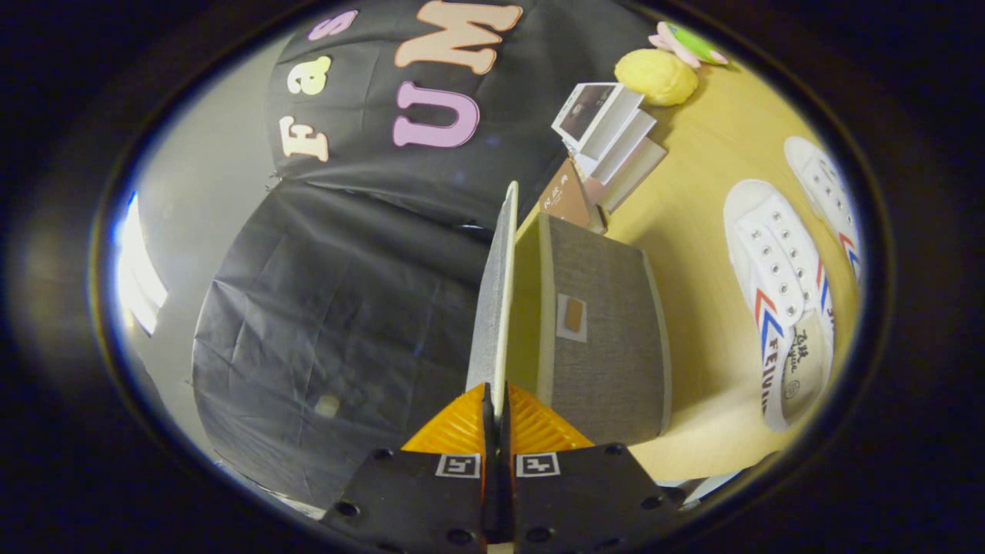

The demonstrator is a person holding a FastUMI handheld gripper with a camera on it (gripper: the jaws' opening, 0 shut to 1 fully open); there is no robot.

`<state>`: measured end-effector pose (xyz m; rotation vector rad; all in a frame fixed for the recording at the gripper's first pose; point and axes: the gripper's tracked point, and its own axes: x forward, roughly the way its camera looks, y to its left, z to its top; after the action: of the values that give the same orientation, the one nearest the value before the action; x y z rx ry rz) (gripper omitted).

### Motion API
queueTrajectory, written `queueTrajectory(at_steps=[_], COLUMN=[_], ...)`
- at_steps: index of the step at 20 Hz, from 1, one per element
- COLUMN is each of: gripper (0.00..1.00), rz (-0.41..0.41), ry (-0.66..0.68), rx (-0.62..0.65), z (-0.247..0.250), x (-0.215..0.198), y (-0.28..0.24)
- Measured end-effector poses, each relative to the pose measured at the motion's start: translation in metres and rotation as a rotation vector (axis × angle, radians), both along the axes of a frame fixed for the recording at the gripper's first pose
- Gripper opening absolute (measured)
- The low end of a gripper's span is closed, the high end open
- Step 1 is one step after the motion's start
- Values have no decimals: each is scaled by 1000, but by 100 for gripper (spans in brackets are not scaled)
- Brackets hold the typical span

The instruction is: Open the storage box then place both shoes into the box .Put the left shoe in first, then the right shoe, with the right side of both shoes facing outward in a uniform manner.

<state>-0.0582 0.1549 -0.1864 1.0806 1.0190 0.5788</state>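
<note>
Between my fingers, right at their tips, sits the thin edge of the storage box's lid (492,300): my gripper (496,412) is clamped on it, both fingers (454,431) pressed flat against either face with almost no gap between them. The lid runs straight ahead from the tips, swung away from the storage box (600,331), a grey fabric-covered box with a small label window on its facing wall and a pale green inside showing in the gap beside the lid. The box stands on the wooden table (692,192), close to the table's edge by the black cloth wall. Off to the side of the box, well apart from it, two white lace-up shoes lie on the tabletop, the nearer shoe (777,300) and the farther shoe (827,200) just beside each other. Beyond the box, a brown booklet (569,200) and a fanned stack of books (616,142) lie by the wall. Farthest off sit a yellow lumpy ball (656,75) and what looks like a pink-and-green toy (689,42).
</note>
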Motion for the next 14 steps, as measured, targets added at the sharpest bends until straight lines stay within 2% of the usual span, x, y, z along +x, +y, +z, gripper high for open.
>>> queueTrajectory(at_steps=[8,14], gripper=[5,6], rz=[71,121], ry=[-152,-225], rx=[-10,11], z=[74,117], x=[15,21], y=[38,87])
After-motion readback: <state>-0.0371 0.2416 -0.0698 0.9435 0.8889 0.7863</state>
